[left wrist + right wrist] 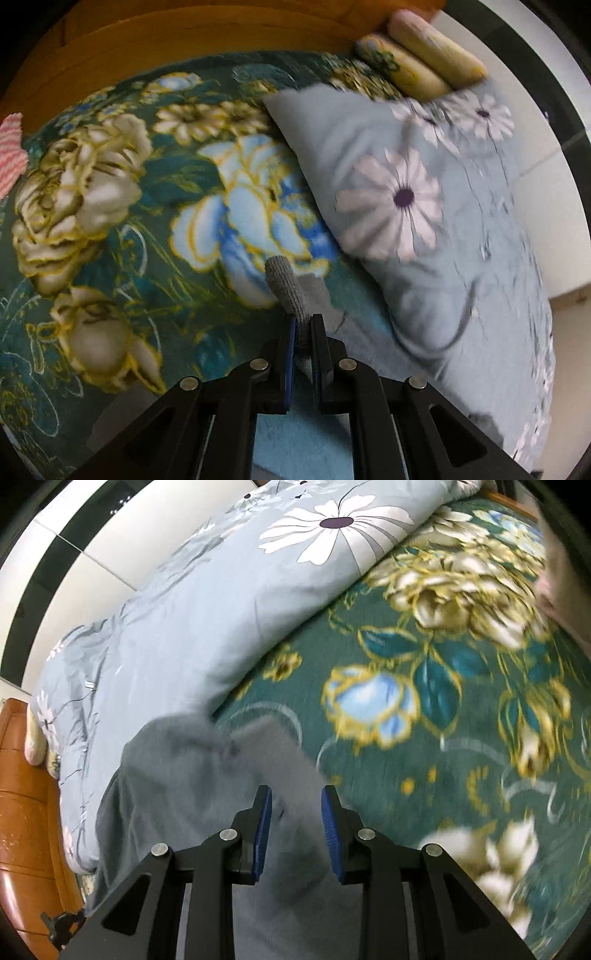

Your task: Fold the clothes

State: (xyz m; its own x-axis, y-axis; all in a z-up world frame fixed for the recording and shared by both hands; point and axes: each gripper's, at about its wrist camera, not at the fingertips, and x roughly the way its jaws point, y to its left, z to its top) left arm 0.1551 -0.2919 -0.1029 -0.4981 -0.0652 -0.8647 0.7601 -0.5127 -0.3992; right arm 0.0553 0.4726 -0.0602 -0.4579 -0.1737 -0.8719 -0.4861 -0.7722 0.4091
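A grey knit garment lies on a green floral blanket [122, 206] on a bed. In the left wrist view my left gripper [303, 325] is shut on a grey ribbed cuff [286, 284] of the garment, which sticks up between the blue pads. More grey cloth [325, 302] trails behind it. In the right wrist view my right gripper [296, 794] is open, its blue pads [263, 830] apart, just above the grey garment [192, 775], which is blurred and spreads under and left of the jaws.
A pale blue quilt with white daisies [424, 192] [207, 602] lies along one side of the bed. Two rolled yellowish pillows [424, 62] sit at the wooden headboard [184, 33]. A pink striped cloth [11, 151] lies at the blanket's far left.
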